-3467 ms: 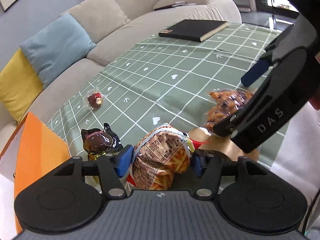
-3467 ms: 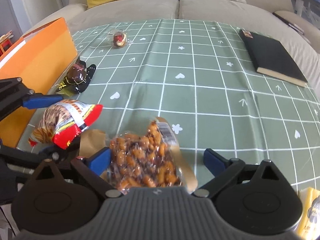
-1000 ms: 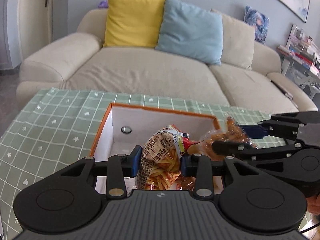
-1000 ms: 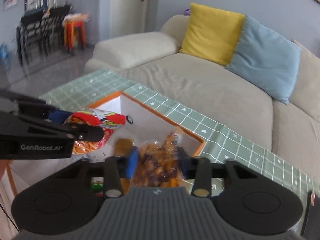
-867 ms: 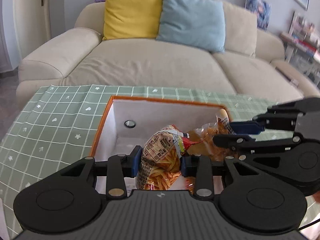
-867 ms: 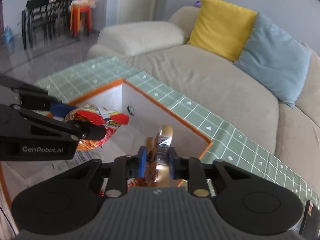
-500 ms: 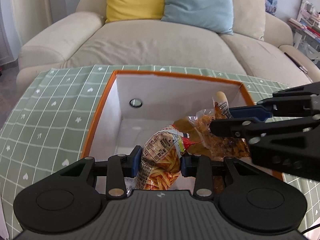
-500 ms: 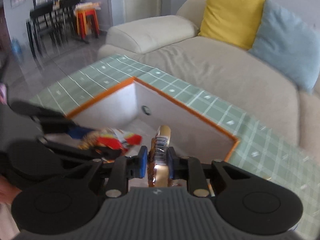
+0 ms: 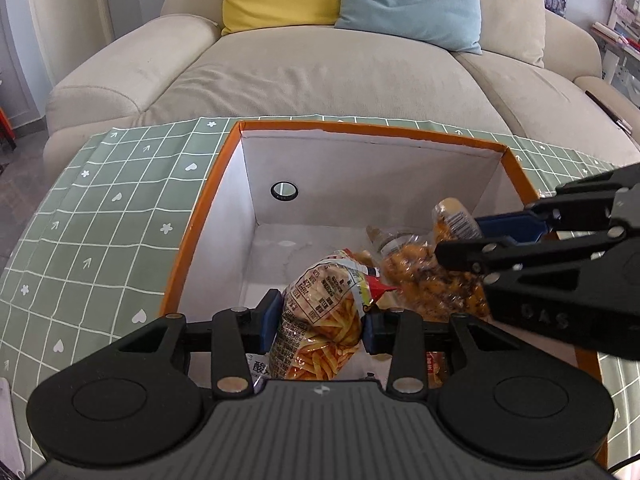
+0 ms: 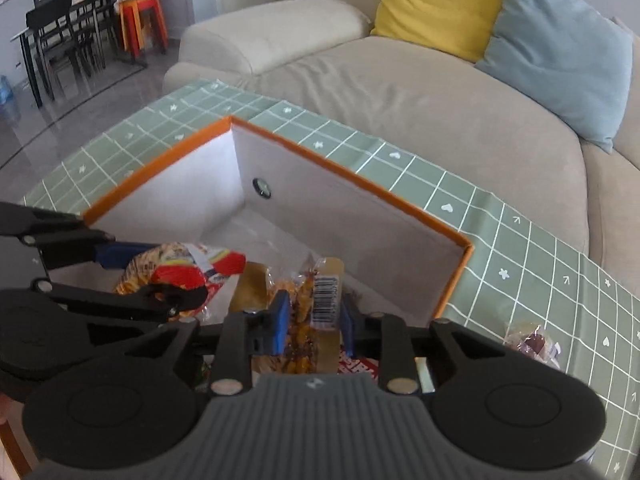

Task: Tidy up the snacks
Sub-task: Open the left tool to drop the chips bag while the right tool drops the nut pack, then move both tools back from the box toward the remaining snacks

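Both bags lower into the orange box [image 9: 208,216] now — left claw [image 9: 320,322] clamped on fries bag [image 9: 320,320], right claw [image 10: 314,320] (just widening) on nut bag [image 10: 308,312].

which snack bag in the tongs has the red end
The fries bag, pinched by the left tongs over the orange box. The right tongs hold a clear bag of brown nuggets.

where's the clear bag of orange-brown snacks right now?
The clear bag of orange-brown snacks hangs in the right gripper inside the orange-rimmed white box, just right of the fries packet held by the left gripper.
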The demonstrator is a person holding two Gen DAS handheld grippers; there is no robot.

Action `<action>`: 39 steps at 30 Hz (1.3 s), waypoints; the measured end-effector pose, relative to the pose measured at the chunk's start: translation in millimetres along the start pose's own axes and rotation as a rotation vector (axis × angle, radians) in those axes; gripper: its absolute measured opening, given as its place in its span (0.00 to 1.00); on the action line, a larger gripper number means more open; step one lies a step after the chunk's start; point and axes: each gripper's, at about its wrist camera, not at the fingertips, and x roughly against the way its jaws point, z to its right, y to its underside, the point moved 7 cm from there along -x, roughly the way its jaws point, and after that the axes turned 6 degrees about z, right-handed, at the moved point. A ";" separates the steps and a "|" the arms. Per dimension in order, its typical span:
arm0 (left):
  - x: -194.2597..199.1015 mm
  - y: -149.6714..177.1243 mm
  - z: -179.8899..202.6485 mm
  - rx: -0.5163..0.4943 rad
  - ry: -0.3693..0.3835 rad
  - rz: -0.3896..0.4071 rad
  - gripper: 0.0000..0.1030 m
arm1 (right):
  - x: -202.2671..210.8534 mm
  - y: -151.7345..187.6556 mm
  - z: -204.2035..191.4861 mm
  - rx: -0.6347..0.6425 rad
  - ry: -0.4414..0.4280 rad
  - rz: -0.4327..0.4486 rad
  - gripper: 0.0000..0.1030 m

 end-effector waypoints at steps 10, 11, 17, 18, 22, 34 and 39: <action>6.4 0.9 3.1 -0.014 0.014 0.012 0.68 | 1.9 3.3 -7.0 0.198 0.108 0.012 0.26; 7.4 0.6 3.7 -0.016 0.012 0.017 0.69 | 3.3 3.2 -6.2 0.203 0.114 0.015 0.27; 14.1 -1.4 7.7 -0.025 0.015 0.028 0.78 | 16.6 0.9 0.8 0.212 0.138 0.050 0.37; 15.7 -1.1 8.8 -0.031 0.016 0.026 0.81 | 19.4 0.7 1.8 0.213 0.141 0.056 0.39; 24.5 -2.3 12.5 -0.037 0.019 0.035 0.83 | 29.1 -1.4 3.1 0.215 0.150 0.077 0.47; 60.0 -7.4 32.8 -0.045 0.047 0.095 0.85 | 83.6 0.9 18.9 0.140 0.215 0.212 0.67; 79.2 -7.3 59.1 -0.094 0.076 0.157 0.85 | 112.8 14.9 36.1 0.031 0.245 0.274 0.69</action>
